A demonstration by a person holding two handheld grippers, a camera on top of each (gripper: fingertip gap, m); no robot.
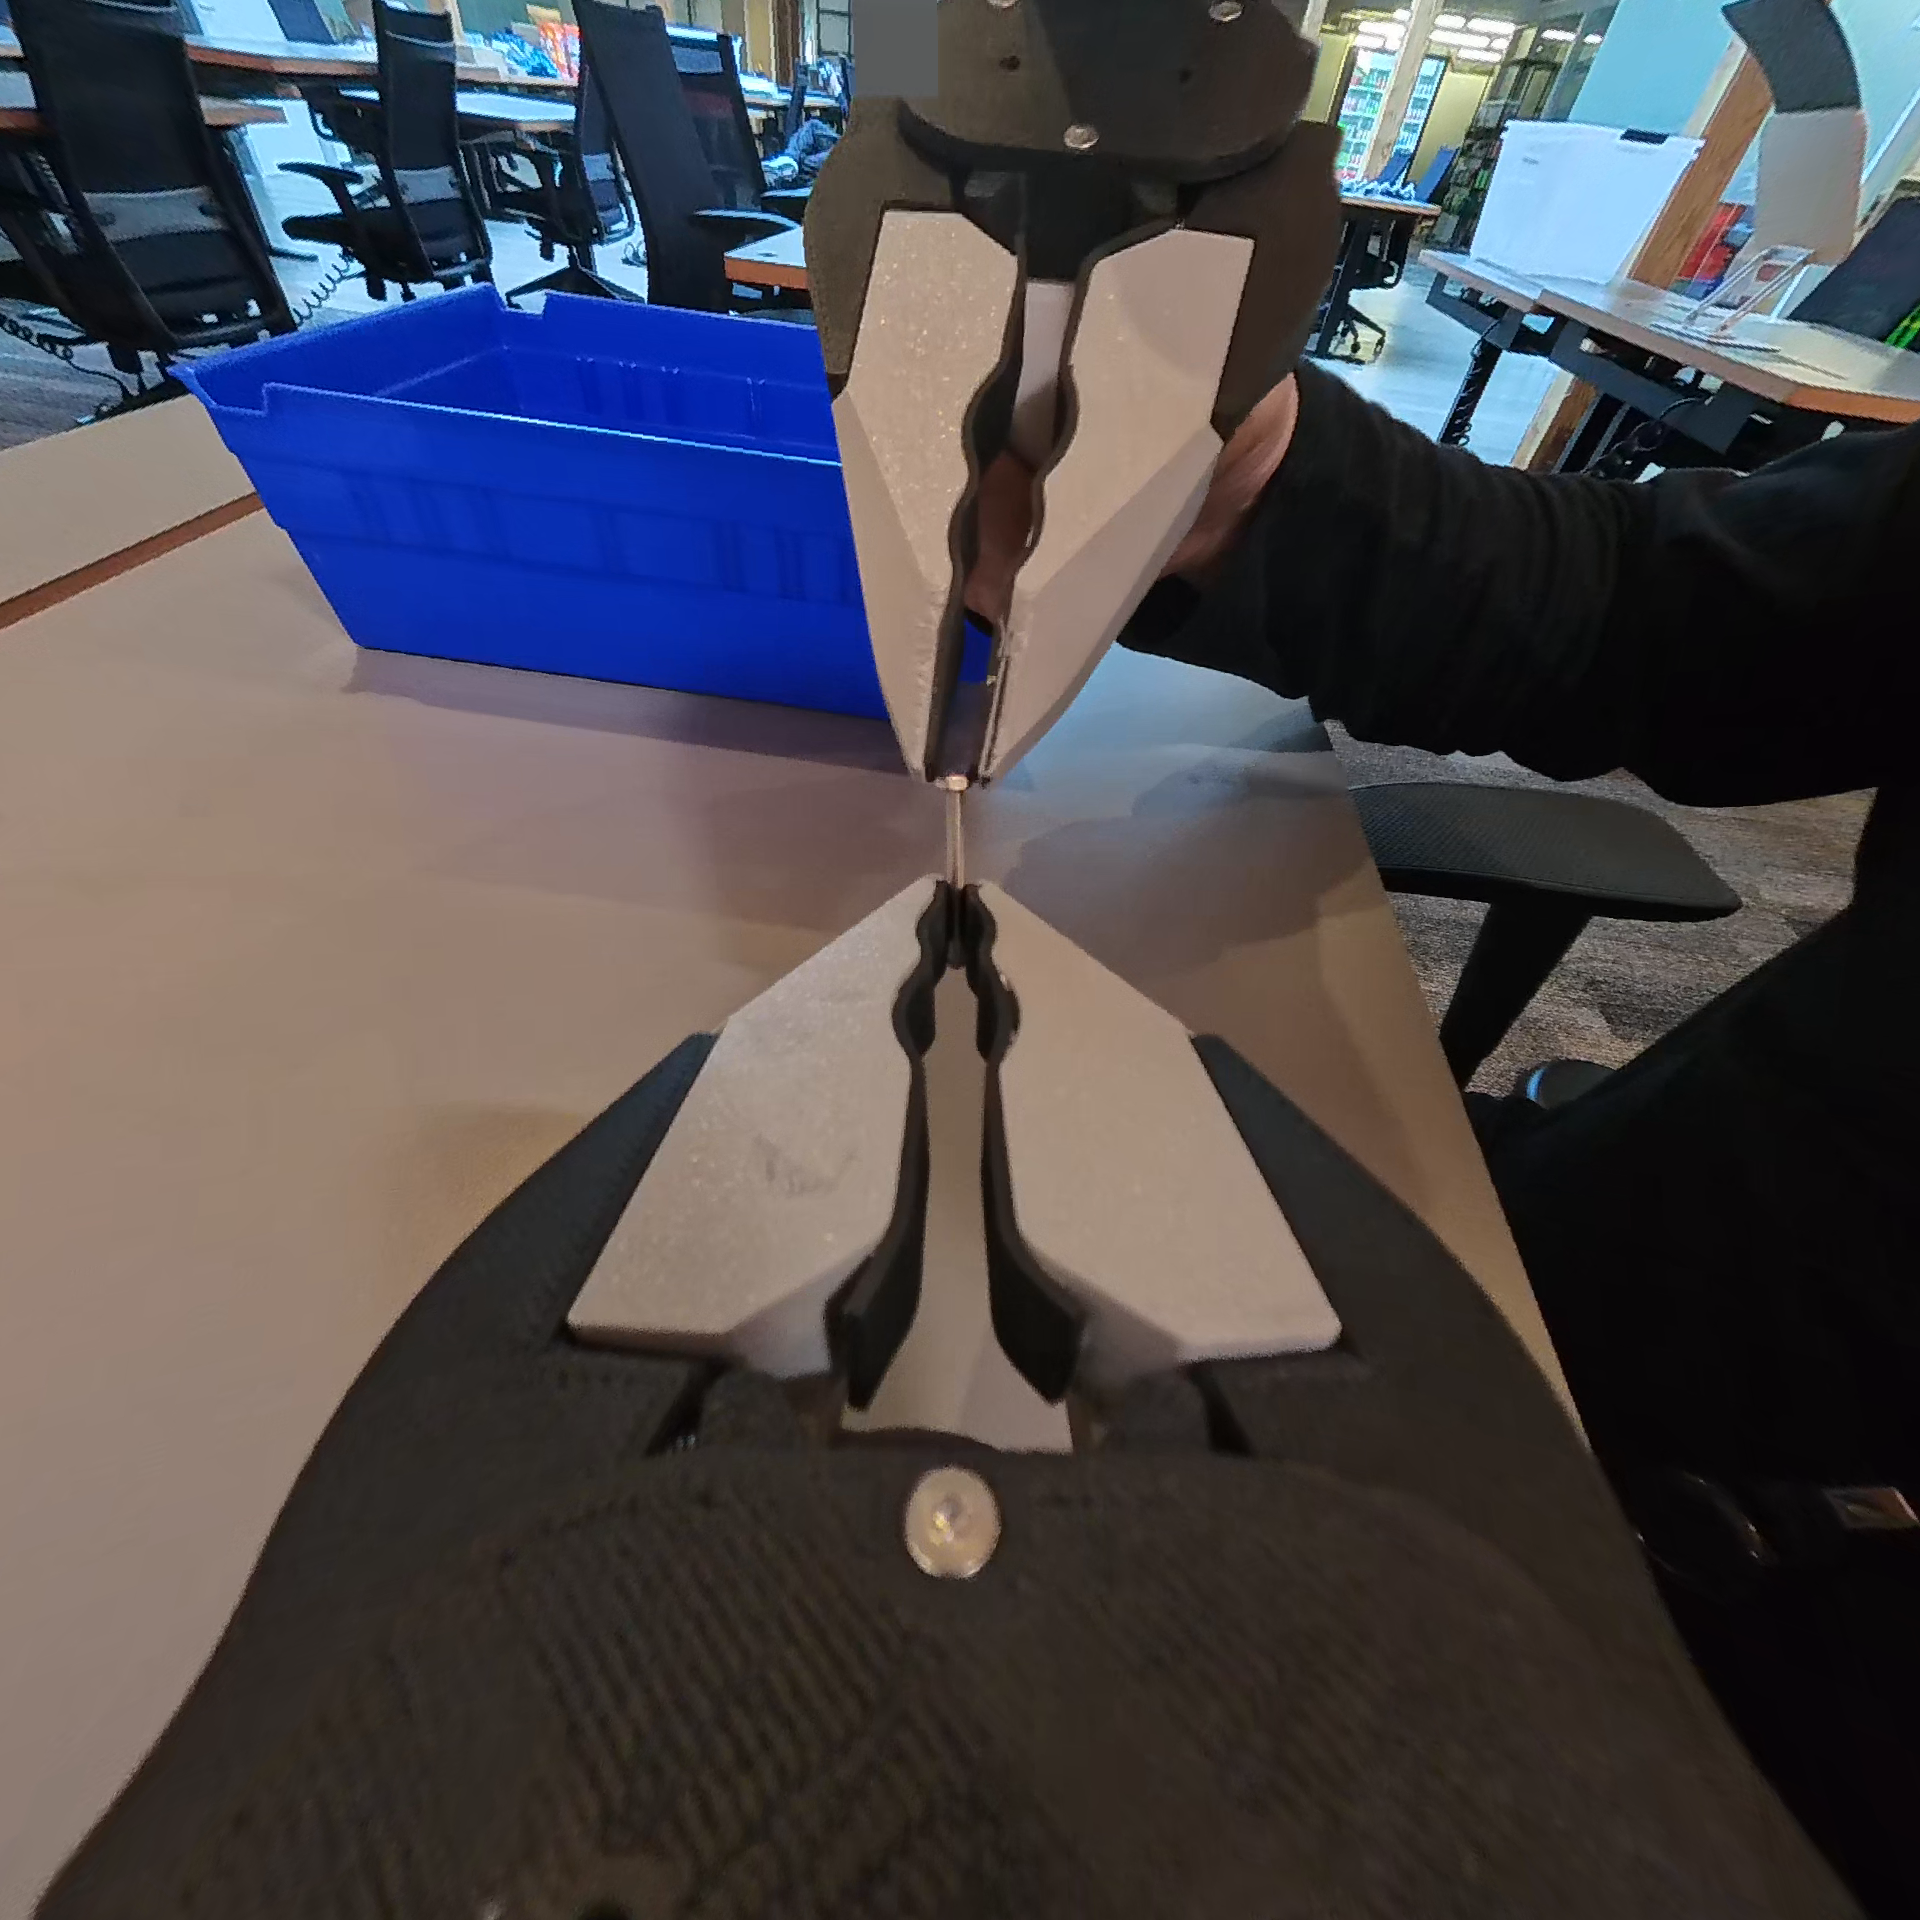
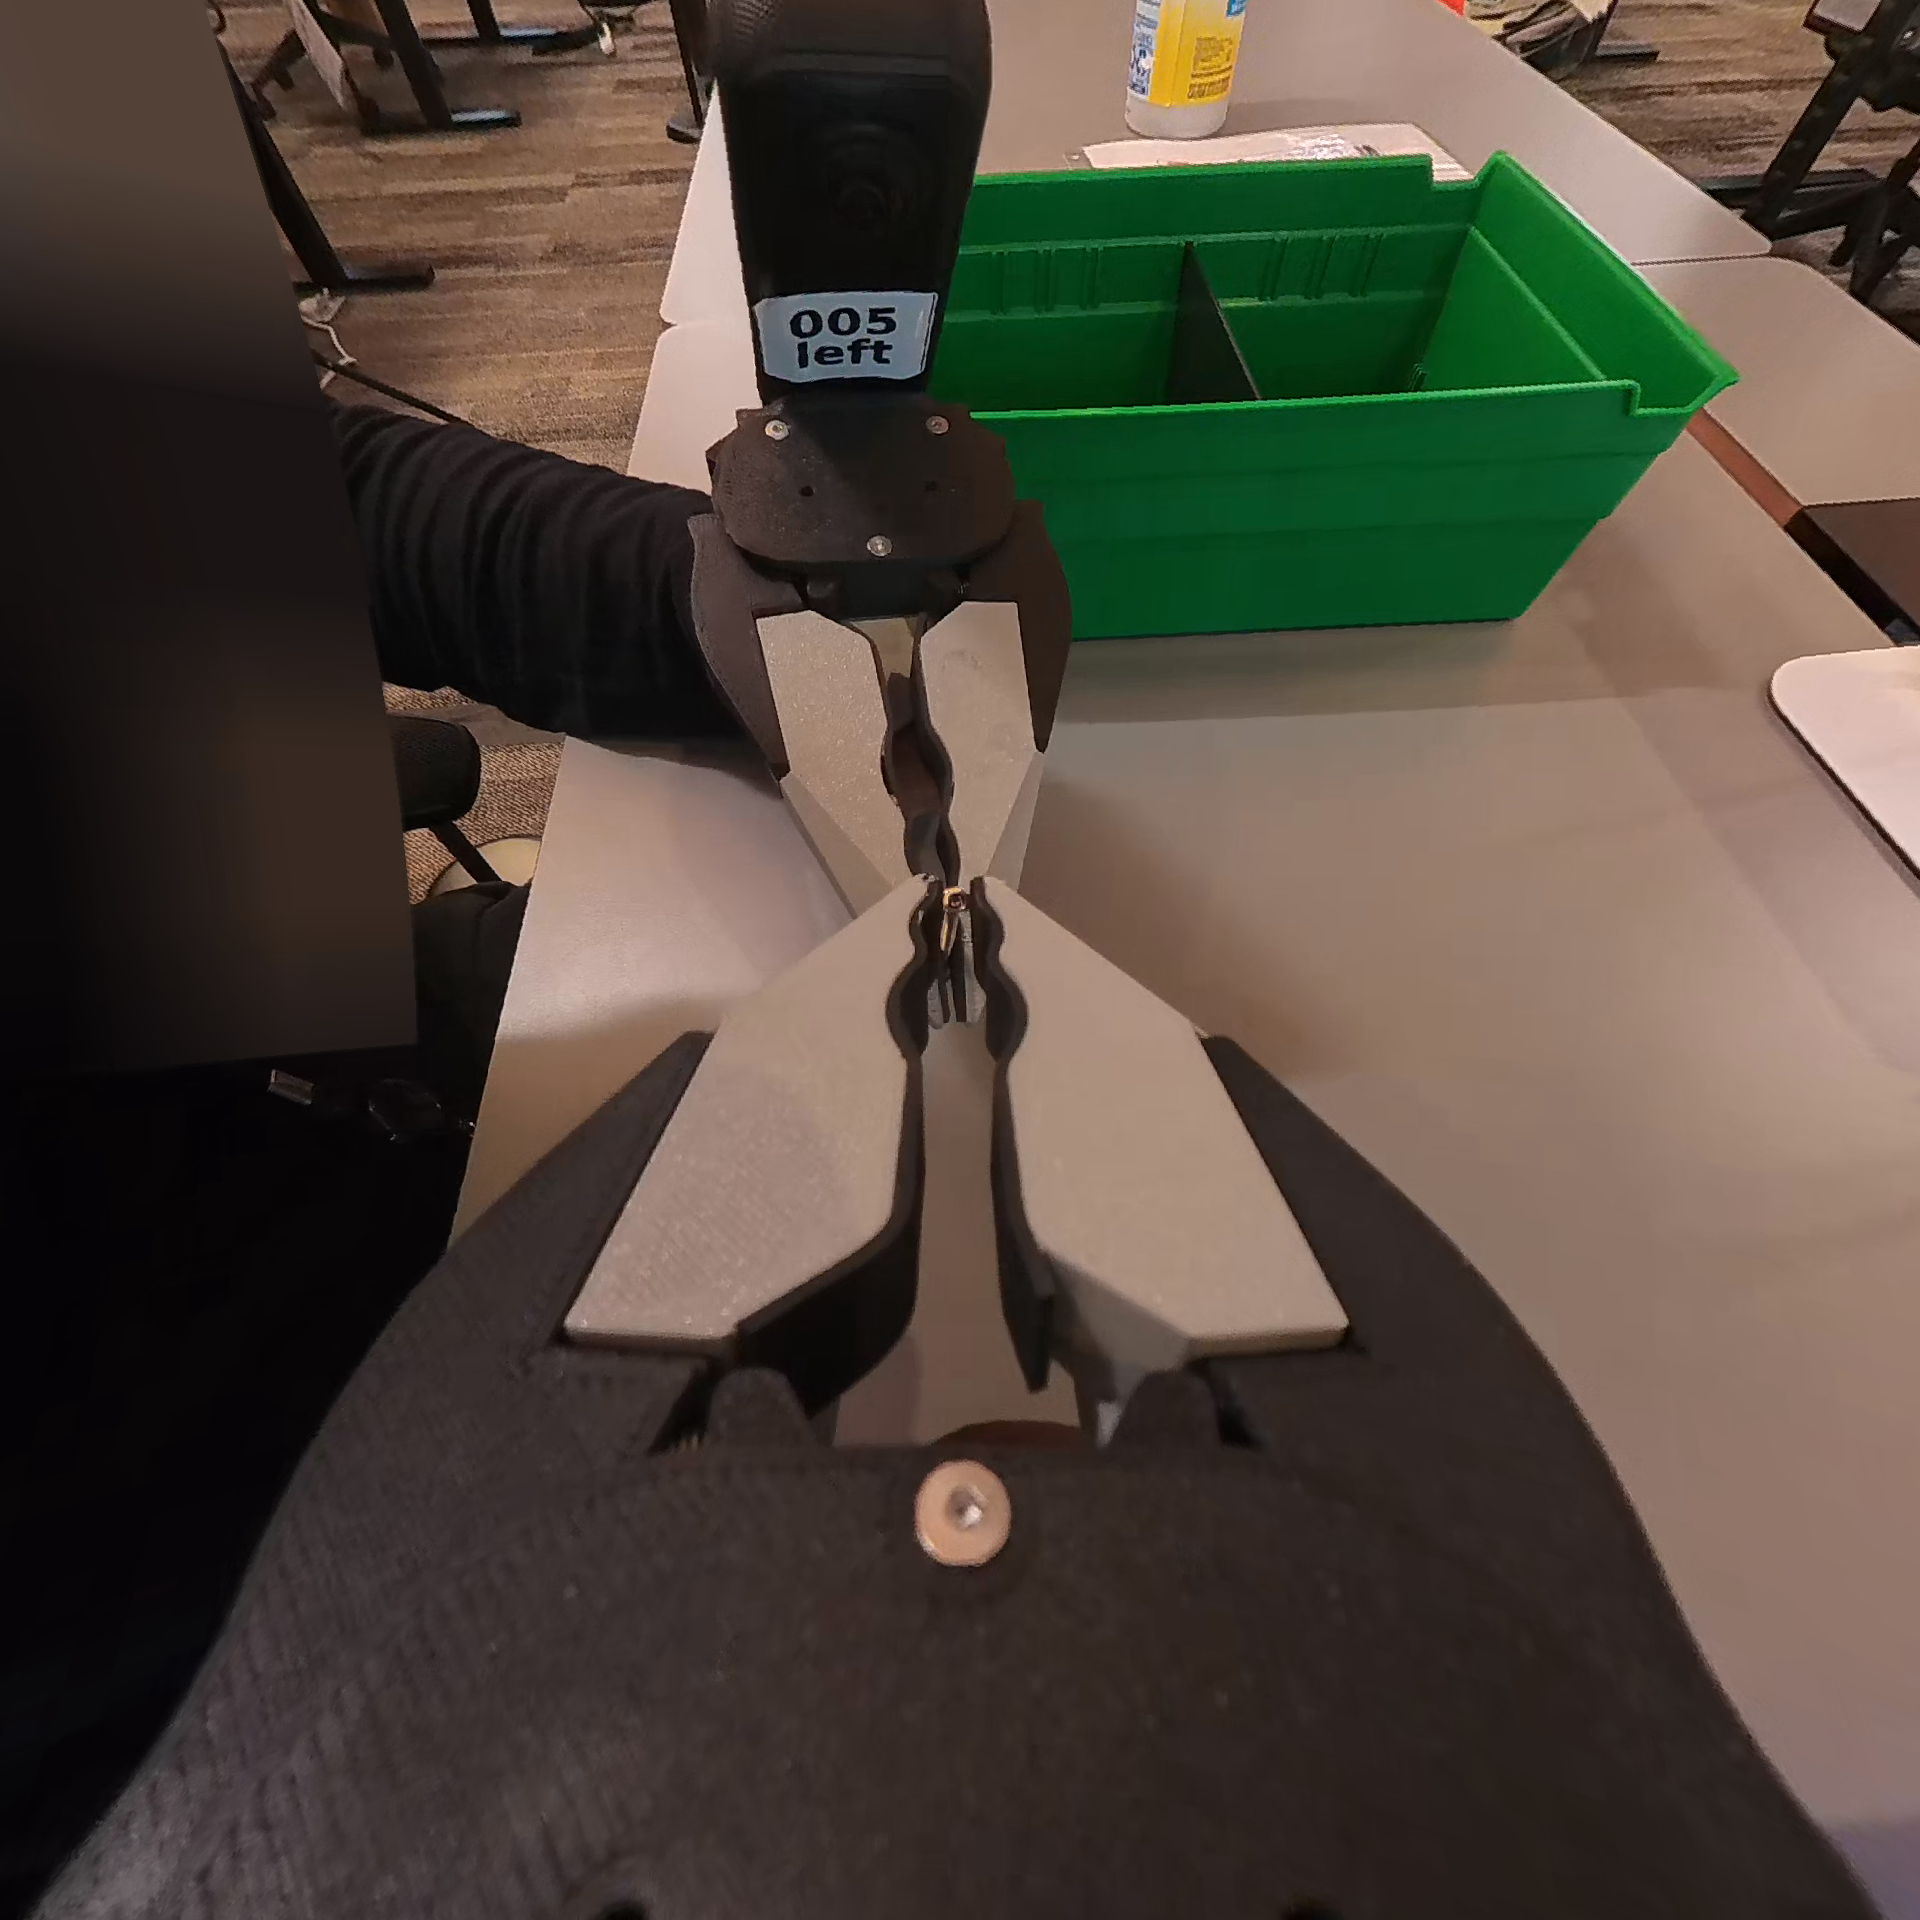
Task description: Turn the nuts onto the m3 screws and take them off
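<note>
In the left wrist view my left gripper [image 1: 954,896] is shut on a thin silver m3 screw [image 1: 954,831] that points away from it. The screw's far end meets the tips of my right gripper [image 1: 954,771], which comes in from above, shut on a small nut [image 1: 954,777]. In the right wrist view my right gripper [image 2: 951,902] is shut on the small shiny nut [image 2: 950,920], tip to tip with the left gripper [image 2: 940,868]. Both are held above the table edge. The screw is hidden in this view.
A blue bin [image 1: 540,499] stands on the grey table [image 1: 312,935] behind the grippers. A green divided bin [image 2: 1299,499] stands on the other side, with a yellow-labelled bottle [image 2: 1184,62] behind it. A white flat object [image 2: 1860,727] lies at the right edge. Black-sleeved arms hold both grippers.
</note>
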